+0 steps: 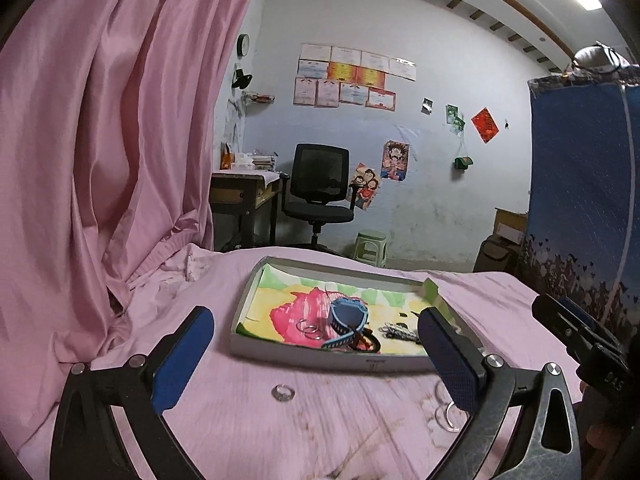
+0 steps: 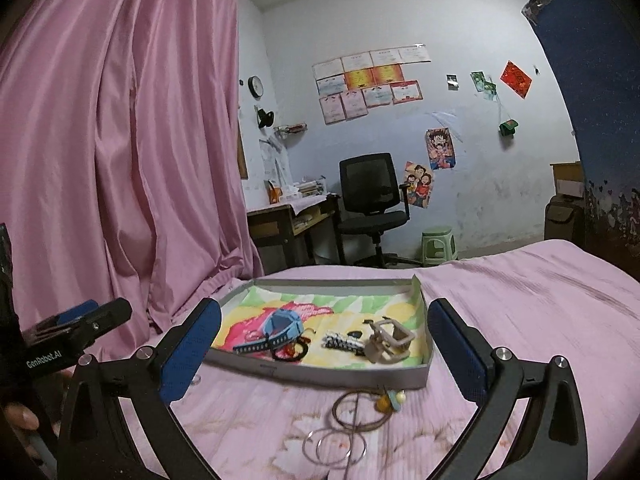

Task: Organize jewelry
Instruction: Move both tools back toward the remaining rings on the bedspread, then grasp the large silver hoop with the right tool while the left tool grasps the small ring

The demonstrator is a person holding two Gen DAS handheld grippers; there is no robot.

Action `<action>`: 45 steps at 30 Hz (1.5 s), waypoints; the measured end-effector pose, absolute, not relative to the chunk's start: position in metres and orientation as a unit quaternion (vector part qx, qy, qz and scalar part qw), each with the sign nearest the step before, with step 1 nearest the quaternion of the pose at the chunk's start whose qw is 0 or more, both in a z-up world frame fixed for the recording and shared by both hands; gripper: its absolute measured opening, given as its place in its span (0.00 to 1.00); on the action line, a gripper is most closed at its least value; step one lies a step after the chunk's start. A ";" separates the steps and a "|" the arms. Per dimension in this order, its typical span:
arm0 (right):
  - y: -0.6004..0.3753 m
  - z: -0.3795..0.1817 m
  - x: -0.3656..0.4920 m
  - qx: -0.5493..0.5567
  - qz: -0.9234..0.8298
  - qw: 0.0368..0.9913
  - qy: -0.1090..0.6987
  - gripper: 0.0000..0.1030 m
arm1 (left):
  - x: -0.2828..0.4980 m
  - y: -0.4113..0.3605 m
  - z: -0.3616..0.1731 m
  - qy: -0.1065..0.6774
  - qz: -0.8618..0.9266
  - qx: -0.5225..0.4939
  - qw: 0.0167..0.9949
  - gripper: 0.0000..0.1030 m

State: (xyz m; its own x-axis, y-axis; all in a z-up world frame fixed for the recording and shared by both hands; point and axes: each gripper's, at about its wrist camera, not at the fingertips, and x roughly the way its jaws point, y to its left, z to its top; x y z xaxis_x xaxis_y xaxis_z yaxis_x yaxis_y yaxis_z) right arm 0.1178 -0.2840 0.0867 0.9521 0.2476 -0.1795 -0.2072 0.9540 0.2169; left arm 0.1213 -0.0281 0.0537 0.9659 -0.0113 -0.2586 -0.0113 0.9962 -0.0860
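A shallow grey tray point(image 1: 320, 354) point(image 2: 320, 374) with a colourful lining lies on the pink bedsheet. In it are a blue watch point(image 1: 347, 314) point(image 2: 282, 326), two thin rings point(image 1: 310, 328), a beaded piece point(image 2: 344, 342) and a beige claw clip point(image 2: 390, 340). In front of the tray lie a clear ring point(image 1: 283, 393), thin hoops point(image 2: 336, 446) point(image 1: 447, 416), a brown bangle point(image 2: 358, 412) and small beads point(image 2: 390, 400). My left gripper point(image 1: 316, 356) is open above the clear ring. My right gripper point(image 2: 324, 350) is open above the hoops. Neither holds anything.
A pink curtain point(image 1: 100, 140) hangs at the left. Beyond the bed stand a desk point(image 1: 240, 190), a black office chair point(image 1: 318, 188) and a green stool point(image 1: 370, 246). A blue fabric wardrobe point(image 1: 580, 180) stands at the right. A person's hand point(image 2: 20, 416) holds the left gripper.
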 end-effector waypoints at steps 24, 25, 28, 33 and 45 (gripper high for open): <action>-0.272 0.044 0.104 0.061 0.135 0.962 0.228 0.99 | 0.109 0.005 0.008 0.226 -0.005 -0.042 0.973 1.00; -0.272 0.042 0.105 0.064 0.134 0.961 0.232 0.99 | 0.110 0.005 0.007 0.228 -0.005 -0.041 0.973 1.00; -0.273 0.037 0.109 0.067 0.133 0.957 0.247 0.99 | 0.112 0.004 0.004 0.233 -0.006 -0.037 0.972 1.00; -0.268 0.027 0.121 0.065 0.136 0.948 0.279 0.99 | 0.122 0.005 -0.001 0.260 -0.006 -0.036 0.965 1.00; -0.258 -0.008 0.159 0.071 0.138 0.913 0.378 0.85 | 0.168 0.018 -0.023 0.350 -0.006 -0.057 0.935 0.99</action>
